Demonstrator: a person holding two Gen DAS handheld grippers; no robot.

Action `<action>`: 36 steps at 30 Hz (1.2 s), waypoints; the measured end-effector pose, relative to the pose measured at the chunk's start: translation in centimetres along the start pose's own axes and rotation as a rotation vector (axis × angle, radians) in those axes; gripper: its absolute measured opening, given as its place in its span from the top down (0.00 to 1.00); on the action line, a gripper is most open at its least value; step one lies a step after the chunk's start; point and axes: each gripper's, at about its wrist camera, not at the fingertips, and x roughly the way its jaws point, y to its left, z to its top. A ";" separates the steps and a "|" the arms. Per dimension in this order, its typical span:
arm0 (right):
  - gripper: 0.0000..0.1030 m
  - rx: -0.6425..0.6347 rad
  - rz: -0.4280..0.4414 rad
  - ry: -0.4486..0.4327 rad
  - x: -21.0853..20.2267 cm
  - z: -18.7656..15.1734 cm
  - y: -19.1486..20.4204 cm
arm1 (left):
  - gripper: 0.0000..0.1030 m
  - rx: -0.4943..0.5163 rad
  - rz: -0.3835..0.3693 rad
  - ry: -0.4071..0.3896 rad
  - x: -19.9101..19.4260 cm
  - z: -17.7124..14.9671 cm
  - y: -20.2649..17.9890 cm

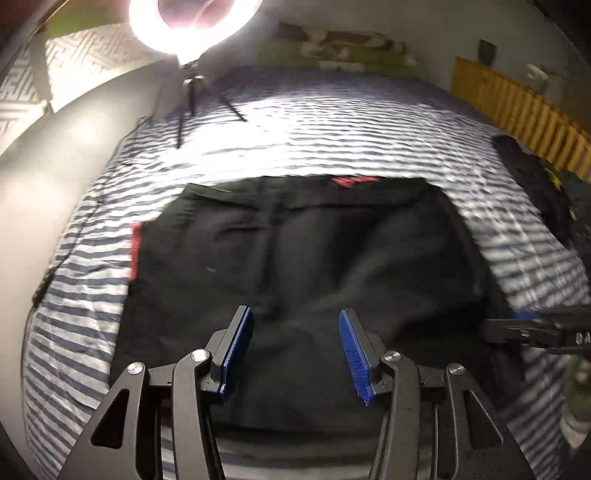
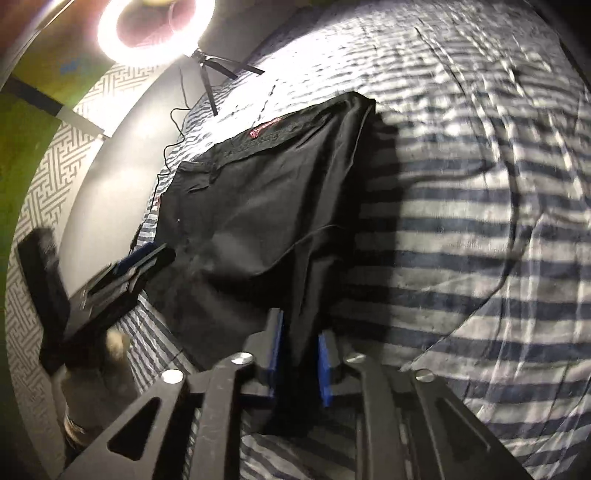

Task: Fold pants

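Black pants (image 1: 295, 236) with a red label at the far hem lie spread on a striped bedsheet (image 1: 332, 122). My left gripper (image 1: 295, 310) hangs open just above the near part of the pants, and nothing sits between its blue pads (image 1: 240, 343). In the right wrist view the pants (image 2: 258, 192) rise in a fold toward my right gripper (image 2: 300, 325), which is shut on a bunch of their near right edge. The left gripper (image 2: 147, 258) shows at the left of the pants there, and the right gripper (image 1: 524, 328) at the right edge of the left wrist view.
A lit ring light (image 1: 192, 22) on a small tripod (image 1: 195, 96) stands at the far side of the bed, its cable trailing along the left edge. Another dark garment (image 1: 535, 184) lies far right beside a yellow slatted panel (image 1: 517, 107). Striped sheet (image 2: 461, 221) spreads to the right.
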 end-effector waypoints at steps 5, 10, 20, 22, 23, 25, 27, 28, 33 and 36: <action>0.67 -0.024 0.005 0.016 1.1 -0.7 0.5 | 0.50 0.074 0.029 0.050 2.8 -2.2 -2.7; 0.89 -0.042 -0.014 0.006 0.1 -0.5 0.6 | 0.50 -0.020 -0.053 -0.028 -0.2 -0.8 -2.2; 0.95 -0.021 -0.056 -0.022 -1.4 0.1 2.5 | 0.49 -0.078 -0.038 -0.066 -2.3 -0.8 0.7; 0.96 -0.038 -0.055 -0.050 -2.4 0.4 3.5 | 0.49 -0.160 -0.036 -0.067 -1.7 -0.8 3.2; 0.96 -0.055 -0.056 -0.070 -3.0 0.7 4.5 | 0.49 -0.210 -0.052 0.008 0.2 -1.3 4.2; 0.96 -0.086 -0.059 -0.093 -3.7 0.9 6.1 | 0.51 -0.223 -0.086 0.089 2.7 -2.5 4.8; 0.96 -0.119 -0.064 -0.111 -4.3 1.1 8.0 | 0.51 -0.200 -0.094 0.082 1.5 -2.3 4.4; 0.96 -0.140 -0.068 -0.120 -4.5 1.2 9.1 | 0.51 -0.207 -0.125 0.057 0.3 -2.2 4.7; 0.96 -0.260 -0.063 -0.151 -4.7 2.0 14.8 | 0.46 -0.296 -0.252 -0.019 -4.7 -3.0 7.5; 0.96 -0.298 -0.068 -0.149 -4.1 2.6 17.0 | 0.47 -0.276 -0.360 0.135 -1.8 -5.0 5.8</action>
